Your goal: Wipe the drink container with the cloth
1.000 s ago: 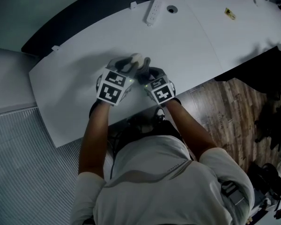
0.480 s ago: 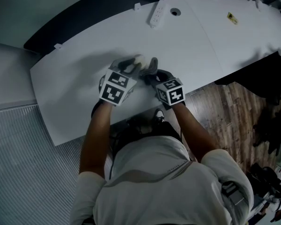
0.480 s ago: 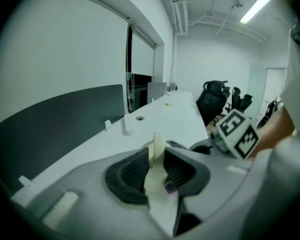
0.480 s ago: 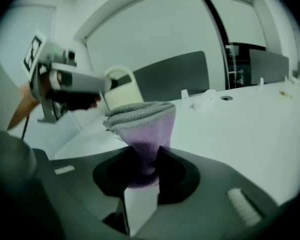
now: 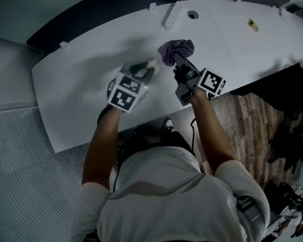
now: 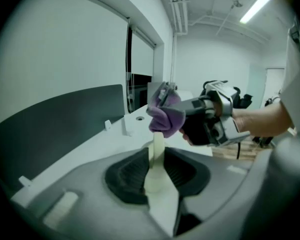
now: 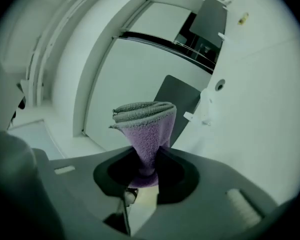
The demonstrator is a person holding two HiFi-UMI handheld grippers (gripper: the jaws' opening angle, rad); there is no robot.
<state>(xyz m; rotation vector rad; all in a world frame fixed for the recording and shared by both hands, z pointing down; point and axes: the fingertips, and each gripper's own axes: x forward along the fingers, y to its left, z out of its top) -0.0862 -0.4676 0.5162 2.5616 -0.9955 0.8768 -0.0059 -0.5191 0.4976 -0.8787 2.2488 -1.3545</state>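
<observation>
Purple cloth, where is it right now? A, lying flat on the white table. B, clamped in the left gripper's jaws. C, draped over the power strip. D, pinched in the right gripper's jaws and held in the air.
D: the right gripper view shows the purple cloth pinched between the jaws of the right gripper, while the left gripper is closed on the pale drink container instead.

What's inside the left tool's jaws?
A pale drink container, clamped by the left tool. Its far tip ends at the purple cloth, which covers anything beyond; contact unclear.
</observation>
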